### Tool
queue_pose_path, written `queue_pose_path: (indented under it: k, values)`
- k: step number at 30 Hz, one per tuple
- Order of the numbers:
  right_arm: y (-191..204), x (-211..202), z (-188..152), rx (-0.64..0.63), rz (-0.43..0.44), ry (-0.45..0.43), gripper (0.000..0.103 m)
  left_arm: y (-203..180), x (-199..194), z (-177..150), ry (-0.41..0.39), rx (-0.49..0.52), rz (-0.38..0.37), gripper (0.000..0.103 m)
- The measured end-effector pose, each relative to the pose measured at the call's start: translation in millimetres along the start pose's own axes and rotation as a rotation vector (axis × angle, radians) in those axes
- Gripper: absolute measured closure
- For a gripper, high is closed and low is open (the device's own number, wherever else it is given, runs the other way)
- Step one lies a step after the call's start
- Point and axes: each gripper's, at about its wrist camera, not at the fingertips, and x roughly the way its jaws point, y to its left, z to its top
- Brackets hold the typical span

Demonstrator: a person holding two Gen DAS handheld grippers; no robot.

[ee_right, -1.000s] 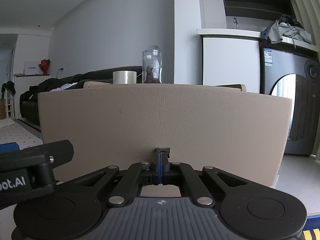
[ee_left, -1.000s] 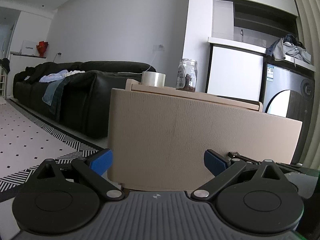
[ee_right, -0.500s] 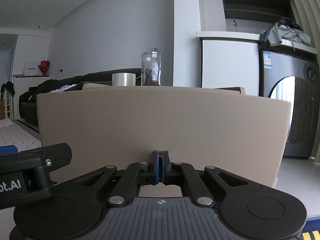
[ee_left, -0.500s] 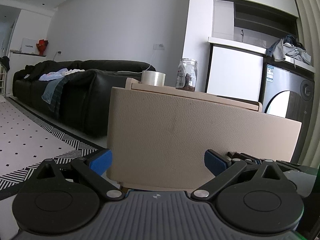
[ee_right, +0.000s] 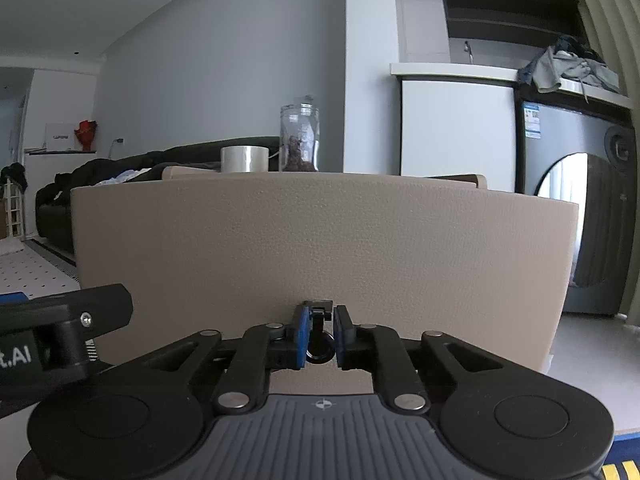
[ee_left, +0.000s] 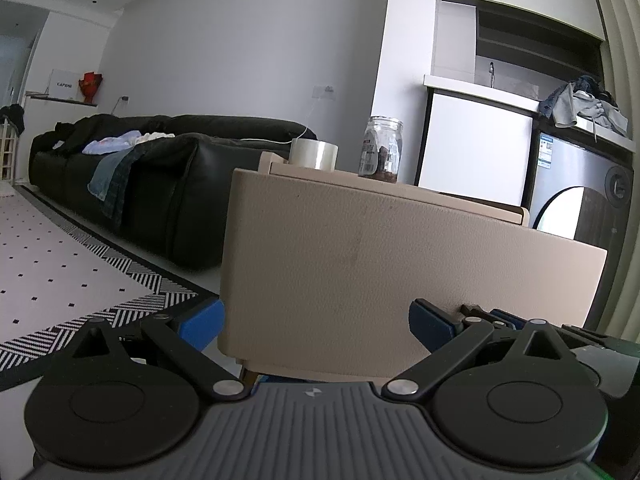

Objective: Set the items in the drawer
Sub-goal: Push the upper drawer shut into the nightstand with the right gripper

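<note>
The beige drawer front (ee_right: pixel 320 240) fills the right wrist view and stands pulled out from its cabinet. A small black ring pull (ee_right: pixel 319 350) hangs at its lower middle. My right gripper (ee_right: pixel 320 324) sits around this pull with its blue pads slightly parted, a thin gap showing on each side. On the cabinet top stand a roll of clear tape (ee_left: pixel 313 153) and a glass jar (ee_left: pixel 381 152) with dark contents. My left gripper (ee_left: pixel 316 320) is open wide, low against the drawer front (ee_left: pixel 400 264), nothing between its fingers. The drawer's inside is hidden.
A black sofa (ee_left: pixel 160 184) with clothes on it runs along the left wall behind a patterned rug (ee_left: pixel 60 272). A white cabinet (ee_right: pixel 456 128) and a washing machine (ee_right: pixel 580 220) stand to the right, with a heap of clothes on top.
My right gripper's fingers, shut tight on the pull before, have parted a little and the ring now shows between them. The left gripper has barely moved.
</note>
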Motion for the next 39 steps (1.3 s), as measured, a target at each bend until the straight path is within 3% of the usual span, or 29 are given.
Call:
queue_pose_path:
  k: [39]
  values:
    - [5.8, 7.5, -1.5, -0.018, -0.020, -0.007, 0.084, 6.4, 4.5, -3.6, 0.021, -0.045, 0.013, 0.001]
